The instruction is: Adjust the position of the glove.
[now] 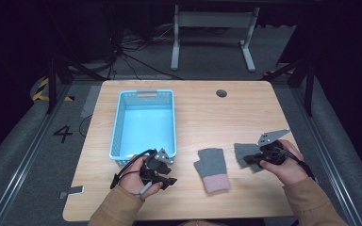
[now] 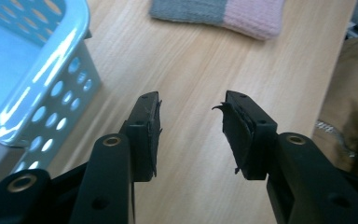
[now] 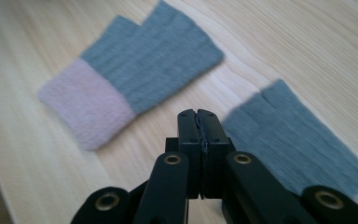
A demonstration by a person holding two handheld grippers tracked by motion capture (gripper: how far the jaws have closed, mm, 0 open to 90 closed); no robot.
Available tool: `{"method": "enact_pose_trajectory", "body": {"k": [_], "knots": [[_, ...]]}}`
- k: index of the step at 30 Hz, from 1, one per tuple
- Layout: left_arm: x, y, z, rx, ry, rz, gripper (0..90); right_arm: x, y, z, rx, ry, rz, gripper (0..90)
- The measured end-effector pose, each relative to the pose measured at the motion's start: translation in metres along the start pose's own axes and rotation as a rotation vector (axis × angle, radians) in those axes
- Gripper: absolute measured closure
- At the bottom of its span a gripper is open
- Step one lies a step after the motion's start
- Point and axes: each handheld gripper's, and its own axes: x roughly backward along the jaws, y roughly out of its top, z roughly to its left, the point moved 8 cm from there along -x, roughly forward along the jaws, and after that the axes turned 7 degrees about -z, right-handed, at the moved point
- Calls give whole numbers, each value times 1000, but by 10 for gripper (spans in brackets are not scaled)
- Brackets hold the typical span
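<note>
**Two grippers at rest over a table with a pair of gloves and a basket**

The wooden table (image 1: 245, 108) carries a light blue perforated basket (image 1: 143, 123) on its left half and two fingerless knit gloves near the front edge. The first glove (image 1: 212, 168), grey with a pink cuff, lies flat near the table's middle, cuff toward the person. The second glove (image 1: 243, 153), also grey, lies just to the right of the first, apart from it, and is partly covered by the right gripper in the high view.

The left gripper (image 1: 166, 180) is held just in front of the basket's near right corner. In the left gripper view its jaws stand spread wide apart with bare tabletop between them, and nothing is held. The basket wall (image 2: 51, 88) sits to the left of the jaws and the first glove (image 2: 219, 14) lies ahead.

The right gripper (image 1: 250, 160) is held over the second glove. In the right gripper view its jaws are pressed together with nothing visible between them. The second glove (image 3: 298, 140) lies just beside and beyond the jaw tips, and the first glove (image 3: 130, 79) lies farther off to the left.
</note>
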Motion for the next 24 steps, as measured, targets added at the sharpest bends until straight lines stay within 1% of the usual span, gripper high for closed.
{"method": "enact_pose_trajectory", "body": {"k": [3, 7, 9, 11, 12, 14, 15, 16, 17, 19, 20, 21, 22, 23, 24], "knots": [[2, 3, -1, -2, 5, -8, 571, 0, 1, 3, 9, -2, -12, 900], [2, 5, -2, -20, 14, -10, 565, 1, 4, 6, 6, -14, -28, 900], [2, 5, -3, -25, 1, -8, 634, -1, 4, 8, 5, -10, -26, 900], [0, 6, -5, -34, -6, -8, 665, -5, 3, 13, 9, 4, -18, 900], [0, 6, -5, -34, -6, -8, 686, -5, 3, 13, 9, 4, -18, 900], [0, 7, -7, -37, -19, -9, 700, -6, 4, 15, 5, 4, -27, 900], [-1, 7, -9, -38, -31, -3, 713, -6, 5, 15, 11, 4, -34, 900], [-1, 7, -10, -37, -41, 2, 744, -7, 6, 16, 4, 1, -41, 900], [-2, 7, -10, -36, -43, 5, 746, -10, 7, 16, -9, -1, -49, 900], [-2, 7, -8, -31, -39, -1, 740, -11, 7, 16, -16, -5, -53, 900], [-1, 7, -7, -25, -36, -7, 740, -12, 8, 17, -29, -1, -61, 900], [1, 6, -5, -17, -28, -10, 725, -16, 10, 24, -22, 32, -74, 900], [1, 6, -5, -17, -28, -10, 722, -16, 10, 24, -22, 32, -74, 900], [3, 5, -3, -12, -20, -11, 713, -20, 15, 34, -6, 60, -81, 900], [3, 5, -3, -12, -20, -11, 703, -20, 15, 34, -6, 60, -81, 900]]}}
